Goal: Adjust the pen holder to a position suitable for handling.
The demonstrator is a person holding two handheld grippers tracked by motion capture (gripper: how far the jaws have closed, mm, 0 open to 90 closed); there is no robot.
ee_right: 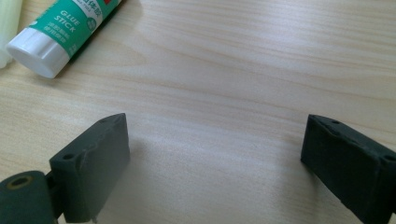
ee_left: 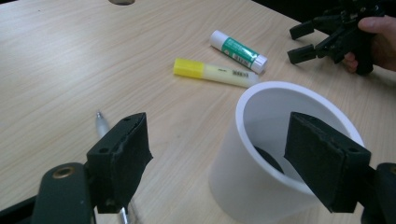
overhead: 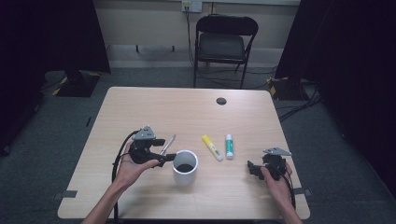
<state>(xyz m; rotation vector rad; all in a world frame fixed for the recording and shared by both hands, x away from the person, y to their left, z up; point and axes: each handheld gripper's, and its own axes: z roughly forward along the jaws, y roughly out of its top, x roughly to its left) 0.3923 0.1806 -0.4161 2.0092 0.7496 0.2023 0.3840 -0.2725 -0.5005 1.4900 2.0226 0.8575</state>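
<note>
High view gives us the wooden table (overhead: 140,107) first, with a white cup (overhead: 185,167) standing upright near its front edge and something dark lying at the cup's bottom. We judge that one item is already in the cup and that collecting the loose desk things is partly done. Our left gripper (ee_left: 217,158) hangs at the cup's rim with its jaws apart and nothing between the pads. Our right gripper (ee_right: 215,154) rests low over bare wood, jaws wide and empty, near the glue stick (ee_right: 60,30). Left to go, as we read it: the yellow marker (overhead: 212,147) and the glue stick, lying side by side right of the cup, and the thin silver pen (overhead: 167,144) just left of it.
</note>
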